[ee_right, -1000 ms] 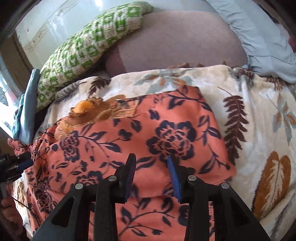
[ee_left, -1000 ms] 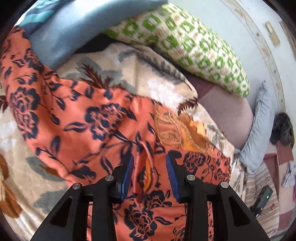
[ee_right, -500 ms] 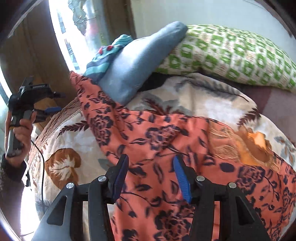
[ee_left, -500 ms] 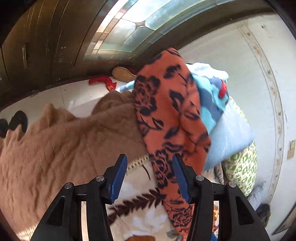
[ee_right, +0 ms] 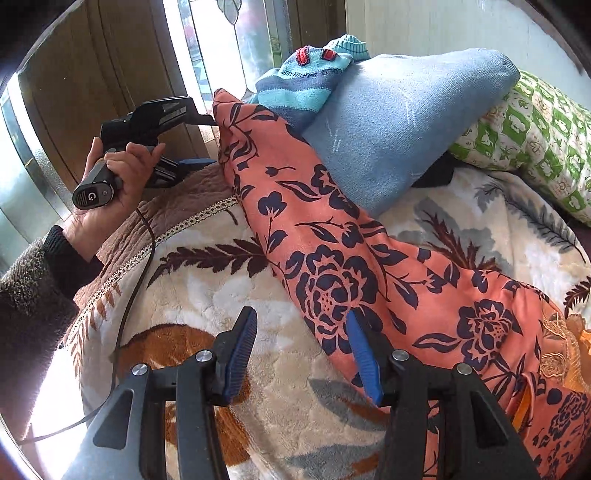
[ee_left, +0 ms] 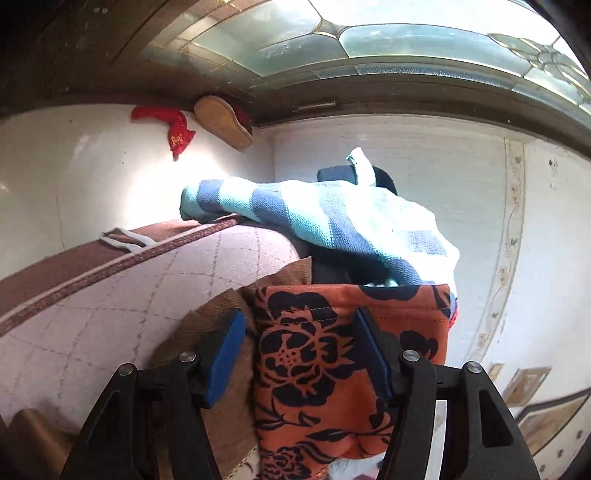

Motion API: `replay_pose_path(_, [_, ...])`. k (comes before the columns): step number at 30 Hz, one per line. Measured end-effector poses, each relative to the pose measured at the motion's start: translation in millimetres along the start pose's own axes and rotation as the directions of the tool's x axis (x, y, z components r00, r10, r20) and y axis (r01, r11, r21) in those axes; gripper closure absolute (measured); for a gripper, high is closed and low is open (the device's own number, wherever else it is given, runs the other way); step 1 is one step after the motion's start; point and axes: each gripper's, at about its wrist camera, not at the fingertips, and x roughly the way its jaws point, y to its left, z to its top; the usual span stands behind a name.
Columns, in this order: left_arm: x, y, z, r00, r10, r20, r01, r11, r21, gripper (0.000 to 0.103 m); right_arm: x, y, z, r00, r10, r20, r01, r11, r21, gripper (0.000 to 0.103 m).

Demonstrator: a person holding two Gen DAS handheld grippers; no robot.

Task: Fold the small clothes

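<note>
An orange garment with dark blue flowers (ee_right: 332, 266) lies stretched across a leaf-patterned blanket (ee_right: 207, 280). Its hemmed far end (ee_left: 332, 332) sits between the open fingers of my left gripper (ee_left: 299, 354), jaws wide apart around the cloth. In the right wrist view the left gripper (ee_right: 207, 140) is at the garment's far end, held by a hand. My right gripper (ee_right: 299, 354) is open; its right finger lies over the garment's edge, its left finger over the blanket.
A blue-striped knit (ee_left: 332, 214) and a light blue folded cloth (ee_right: 399, 122) lie beside the garment's far end. A green-patterned pillow (ee_right: 535, 140) is at the right. A brown blanket edge (ee_right: 177, 206), a wooden door (ee_right: 92, 74) and a window (ee_left: 332, 29) lie behind.
My left gripper has swung away from the garment's middle to its far hemmed end, which now sits between its open fingers. My right gripper has shifted left along the garment towards that end.
</note>
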Motion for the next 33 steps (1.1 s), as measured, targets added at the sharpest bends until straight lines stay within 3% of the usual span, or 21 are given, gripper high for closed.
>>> replay_pose_path(4, [15, 0, -7, 1.000, 0.021, 0.008, -0.022, 0.998, 0.051, 0.040, 8, 2, 8, 1.000, -0.015, -0.005, 0.015, 1.000, -0.001, 0.051])
replay_pose_path(7, [17, -1, -5, 1.000, -0.002, -0.003, 0.002, 0.999, 0.042, 0.044, 14, 6, 13, 1.000, 0.008, -0.014, -0.008, 1.000, 0.015, 0.051])
replay_pose_path(9, [18, -4, -6, 1.000, 0.007, -0.001, -0.006, 0.997, 0.074, 0.060, 19, 15, 17, 1.000, 0.005, -0.016, -0.005, 1.000, -0.011, 0.051])
replay_pose_path(10, [17, -8, -8, 1.000, 0.009, 0.003, -0.009, 0.995, 0.098, 0.082, 23, 21, 21, 1.000, -0.006, -0.016, 0.005, 0.999, -0.037, 0.051])
replay_pose_path(11, [16, -12, -10, 1.000, -0.010, -0.011, 0.011, 0.993, 0.119, 0.090, 27, 26, 25, 1.000, -0.021, -0.014, 0.020, 0.998, -0.064, 0.051])
replay_pose_path(16, [-6, -33, -28, 1.000, -0.018, 0.019, 0.013, 0.977, 0.215, 0.091, 61, 38, 42, 0.992, -0.128, -0.010, 0.126, 0.986, -0.112, 0.050])
replay_pose_path(18, [-15, -38, -35, 0.999, -0.038, 0.018, 0.033, 0.975, 0.222, 0.091, 77, 39, 46, 0.984, -0.175, -0.026, 0.170, 0.977, -0.131, 0.056])
replay_pose_path(19, [-20, -41, -38, 0.999, -0.048, 0.015, 0.044, 0.974, 0.223, 0.091, 79, 38, 46, 0.983, -0.182, -0.019, 0.178, 0.975, -0.133, 0.077])
replay_pose_path(21, [-29, -48, -48, 0.997, -0.082, 0.004, 0.079, 0.969, 0.235, 0.091, 73, 32, 47, 0.990, -0.139, -0.005, 0.138, 0.986, -0.094, 0.097])
replay_pose_path(27, [-46, -81, -98, 0.990, -0.140, -0.032, 0.143, 0.945, 0.294, 0.091, 12, 15, 36, 0.994, -0.045, 0.099, 0.046, 0.999, -0.008, 0.097])
replay_pose_path(33, [-46, -124, -187, 0.978, -0.172, -0.121, 0.206, 0.899, 0.386, 0.091, -68, -21, -7, 0.983, 0.018, 0.182, -0.042, 0.991, 0.128, 0.097])
